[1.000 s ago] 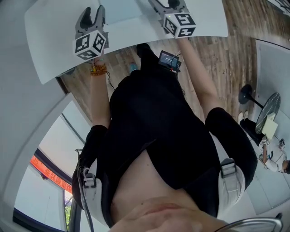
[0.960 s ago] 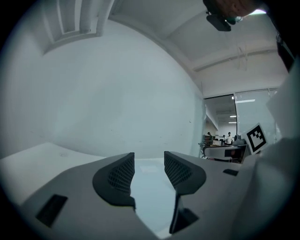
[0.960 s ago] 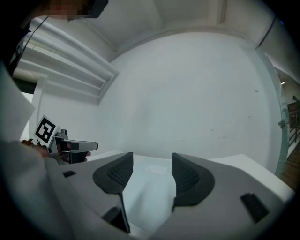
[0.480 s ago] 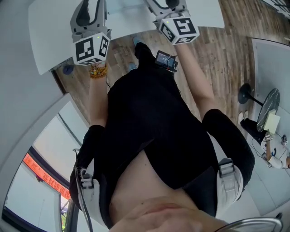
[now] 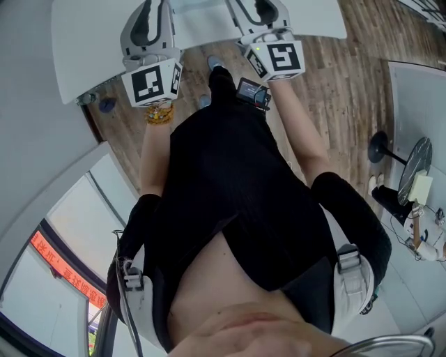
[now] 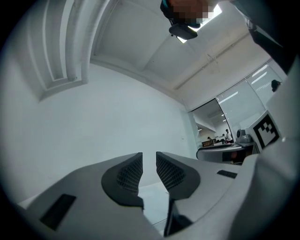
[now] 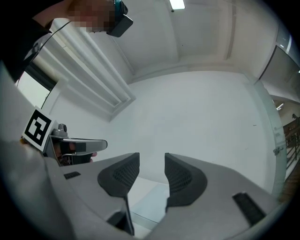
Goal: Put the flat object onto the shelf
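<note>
Closing just now, nothing btwn jaws: left gripper (image 6: 149, 161) gap narrow, right gripper (image 7: 152, 164) wider; flat object (image 5: 198, 8) on white surface (image 5: 83, 42).

right gripper (image 7: 152, 161): jaws closing, gap empty | left gripper (image 7: 82, 145): at left

**Grey tongs over white**

The left gripper (image 6: 149, 161) and right gripper (image 7: 151, 161) are matte grey with darker cross-hatched pads (image 6: 126, 174). Their cubes (image 5: 152, 82) bear black-and-white square markers. Below the jaws are a pale bluish flat object (image 7: 147, 204) and a white surface (image 5: 90, 42). Beside the cubes is a brown plank floor (image 5: 348, 77).
</note>
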